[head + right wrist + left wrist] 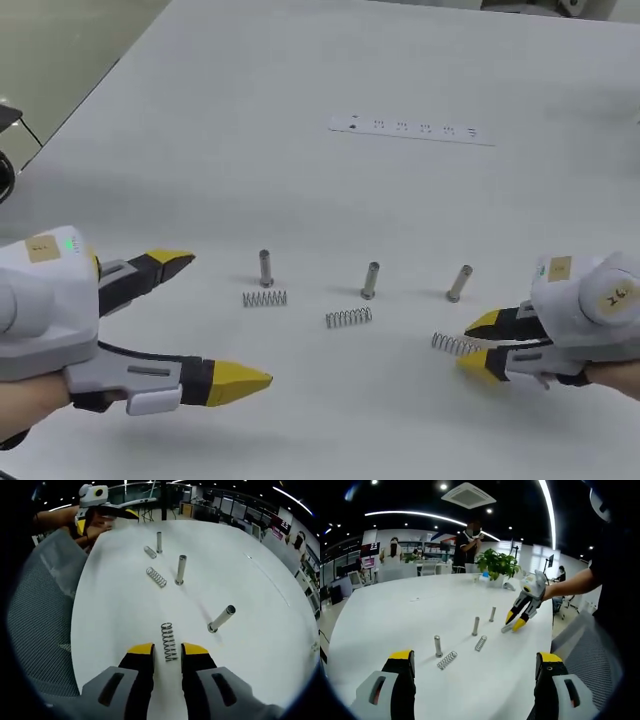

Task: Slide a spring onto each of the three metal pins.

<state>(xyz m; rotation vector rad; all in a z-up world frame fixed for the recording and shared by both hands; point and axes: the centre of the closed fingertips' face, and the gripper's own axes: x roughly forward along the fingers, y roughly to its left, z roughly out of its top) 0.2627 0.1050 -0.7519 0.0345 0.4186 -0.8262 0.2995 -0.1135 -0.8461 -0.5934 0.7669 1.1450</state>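
Zero of three done so far. The left gripper (pixel 229 319) sits at 8 o'clock with its jaws wide apart, holding nothing. On the matte white table (pixel 300 180) stand the smooth steel left pin (pixel 265 268), middle pin (pixel 371 280) and right pin (pixel 460 283). The thin wire-coil left spring (pixel 265 298), middle spring (pixel 348 318) and right spring (pixel 450 344) lie flat around each pin's 6 o'clock. The right gripper (pixel 465 345) has its yellow tips narrowly apart, straddling the right spring's end.

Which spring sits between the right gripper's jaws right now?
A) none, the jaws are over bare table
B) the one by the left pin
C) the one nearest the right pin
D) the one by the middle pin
C: in the right gripper view, the right gripper has its jaws on either side of the near end of the spring lying flat beside the right pin.
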